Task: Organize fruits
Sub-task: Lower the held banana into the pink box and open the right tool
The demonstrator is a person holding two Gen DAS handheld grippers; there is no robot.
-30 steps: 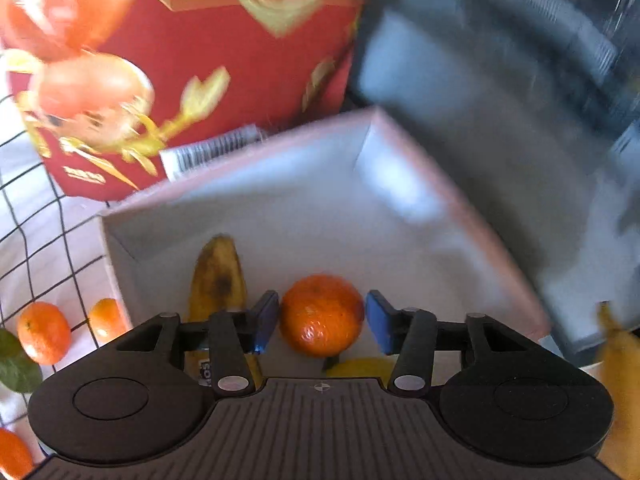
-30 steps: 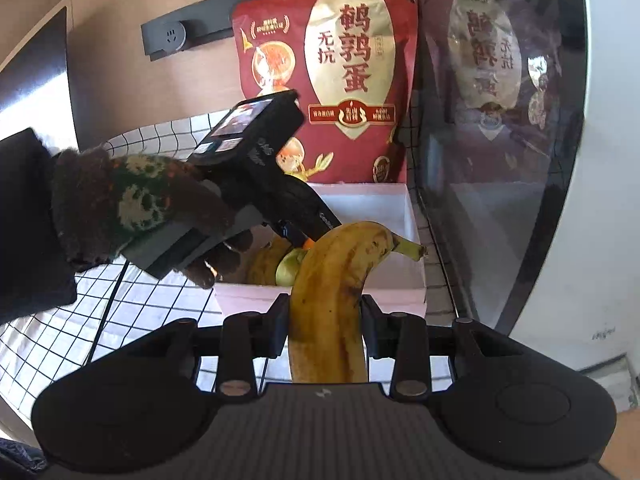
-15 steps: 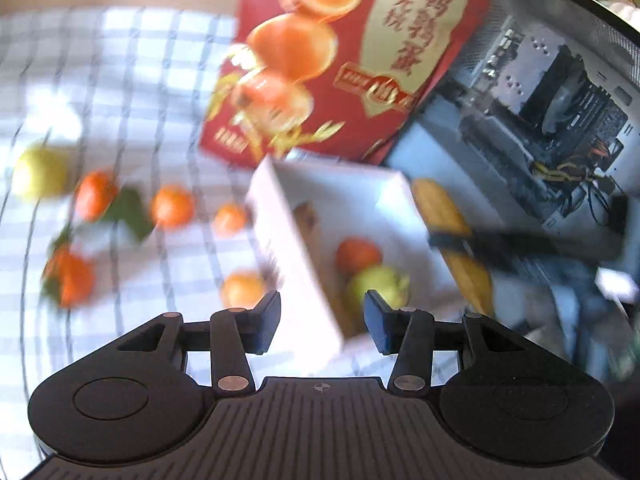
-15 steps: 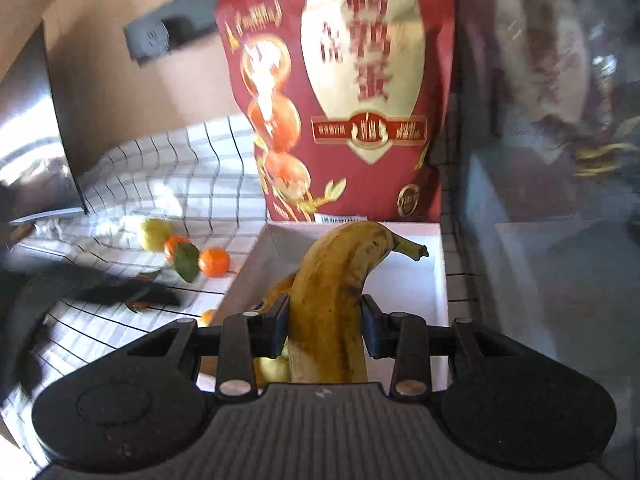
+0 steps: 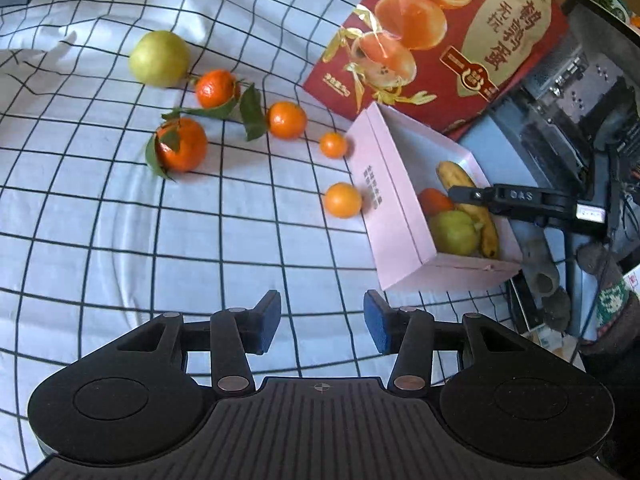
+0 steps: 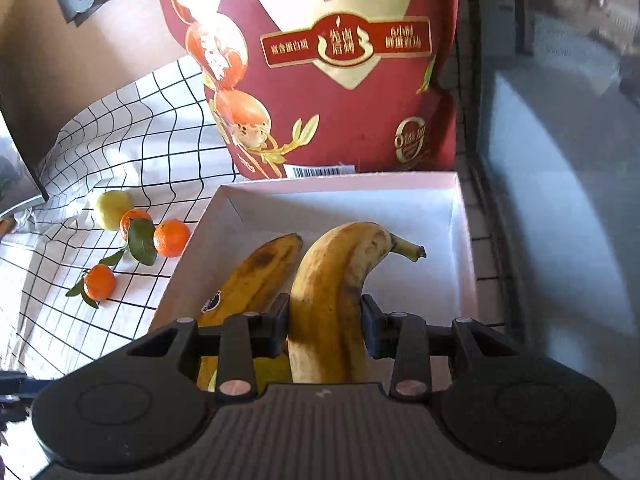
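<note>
Banana, clamped upright in the right tongs, hangs over the pink box, stem toward the frame's top. Left tongs, apart and empty, face the tangerines up-frame, left of that box.

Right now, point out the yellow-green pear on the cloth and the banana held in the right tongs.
Yellow-green pear (image 5: 159, 59), left wrist view, middle of its skin.
Held banana (image 6: 332, 280), right wrist view, mid-body.
</note>
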